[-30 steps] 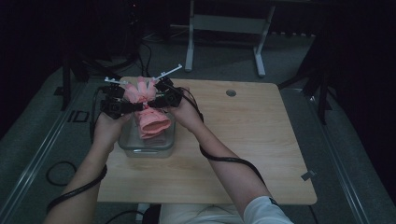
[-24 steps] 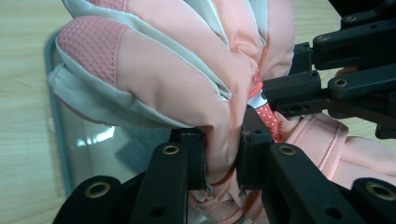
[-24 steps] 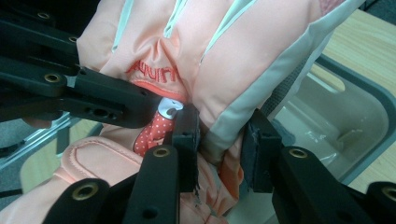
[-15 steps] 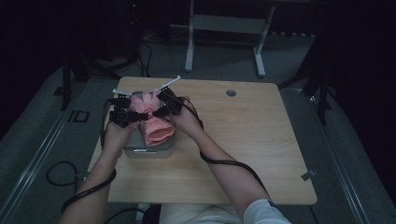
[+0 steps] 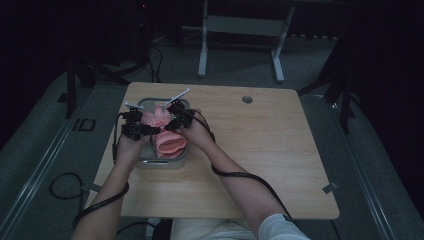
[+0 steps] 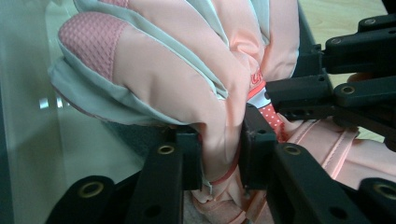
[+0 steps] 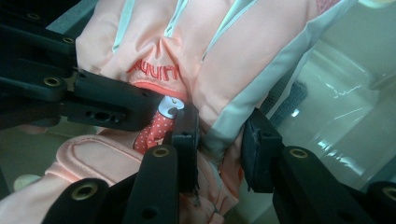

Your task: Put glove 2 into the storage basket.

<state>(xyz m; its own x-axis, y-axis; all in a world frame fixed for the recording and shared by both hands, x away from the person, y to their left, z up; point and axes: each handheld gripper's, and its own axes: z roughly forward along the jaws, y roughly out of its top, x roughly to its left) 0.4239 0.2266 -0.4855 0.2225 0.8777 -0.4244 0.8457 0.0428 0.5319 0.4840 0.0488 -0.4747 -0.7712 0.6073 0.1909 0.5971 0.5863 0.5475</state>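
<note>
Both pairs of fingers pinch the padded pink glove point(image 6: 187, 88) — the left gripper point(image 6: 219, 149) on a bunched fold, its jaws having just eased slightly, the right gripper point(image 7: 219, 140) nearly closed on the grey-trimmed edge. Since a second ago both hands have sunk, so the glove now sits low inside the clear plastic bin point(image 5: 150, 162) below them: probably nearly stowed. Quilted, soft, mesh-patched fabric; smooth glossy walls on the wooden tabletop point(image 5: 280, 150).

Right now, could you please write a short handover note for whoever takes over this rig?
Left hand-held gripper: shut on the pink padded glove; its jaws have just eased open slightly.
Right hand-held gripper: shut on the same glove's other side.
The glove is held over the clear plastic container at the table's left.
Done: glove gripped and partly in.
Left: likely lower it fully and release.
</note>
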